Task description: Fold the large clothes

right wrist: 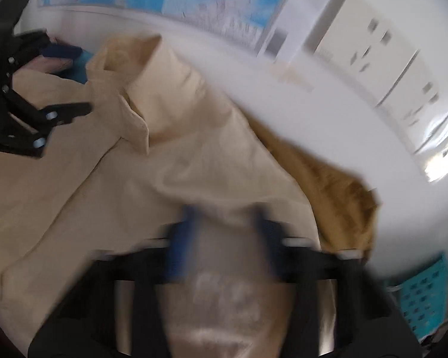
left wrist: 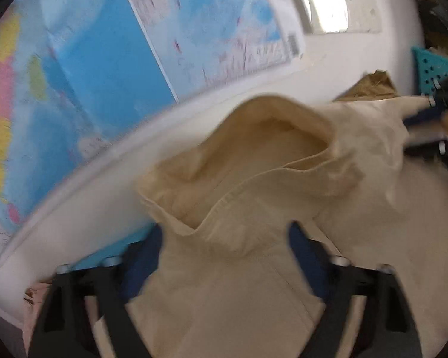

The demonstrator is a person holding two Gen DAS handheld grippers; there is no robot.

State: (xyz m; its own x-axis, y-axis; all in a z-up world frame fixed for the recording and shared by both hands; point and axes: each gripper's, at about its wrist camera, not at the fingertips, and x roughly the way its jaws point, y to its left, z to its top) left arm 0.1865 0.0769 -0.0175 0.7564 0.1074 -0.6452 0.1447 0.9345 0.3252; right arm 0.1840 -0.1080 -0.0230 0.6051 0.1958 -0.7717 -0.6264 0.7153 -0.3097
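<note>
Both grippers tip downward; the left is spread, the right pinched.

The left gripper (left wrist: 225, 235) points steeply down, its two blue-tipped fingers (left wrist: 152, 247) well apart on black linkage arms, with a fold of shirt (left wrist: 254, 283) loose in the gap between them and not visibly squeezed. In the right wrist view it reaches in from the left edge, its jaws parted one above the other. The right gripper (right wrist: 225, 223) also tilts down and is badly blurred in its own view. The left wrist view shows it at the far right with its blue tips closed together on a corner of shirt pulled to a point.
</note>
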